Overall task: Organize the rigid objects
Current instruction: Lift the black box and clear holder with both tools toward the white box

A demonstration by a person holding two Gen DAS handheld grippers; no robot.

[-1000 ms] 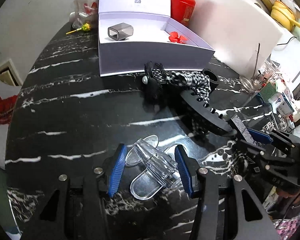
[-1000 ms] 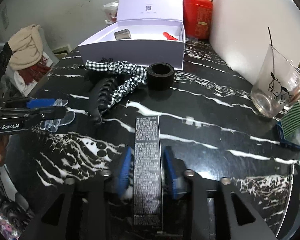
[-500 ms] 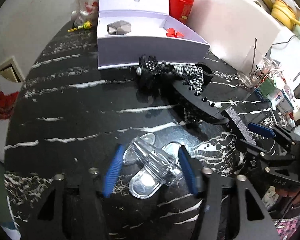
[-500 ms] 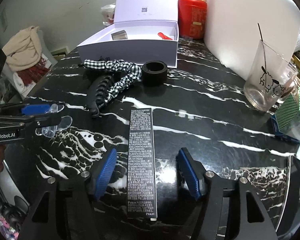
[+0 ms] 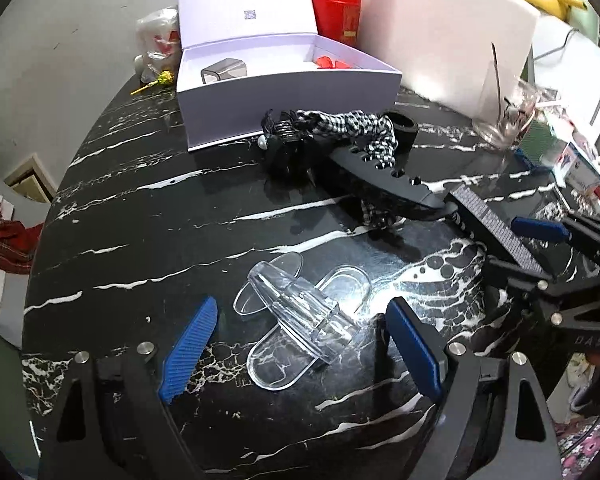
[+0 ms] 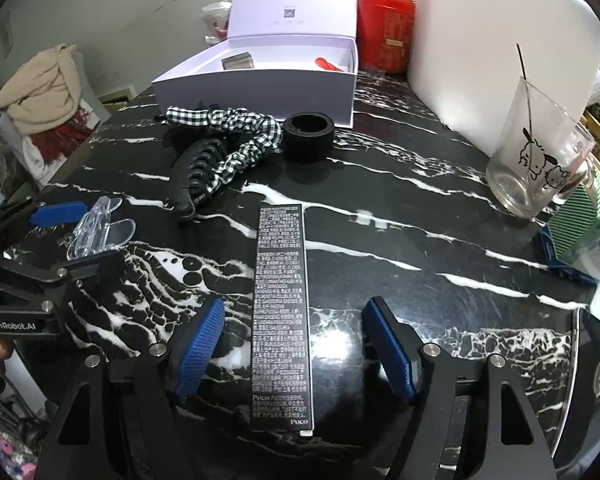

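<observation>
The left gripper (image 5: 300, 340) is spread wide around the clear clip (image 5: 300, 316), not touching it. The right gripper (image 6: 294, 344) is spread either side of the black carton (image 6: 282, 312), which lies flat on the counter (image 6: 420, 240). The white box (image 6: 268, 84) sits open at 12 o'clock.

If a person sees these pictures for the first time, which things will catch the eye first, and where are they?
First comes the long black box with white print, lying flat on the black marble table between the open fingers of the right gripper. Next is the clear plastic clip, lying between the open fingers of the left gripper. Behind them, the open white box stands out brightly at the far edge.
</observation>
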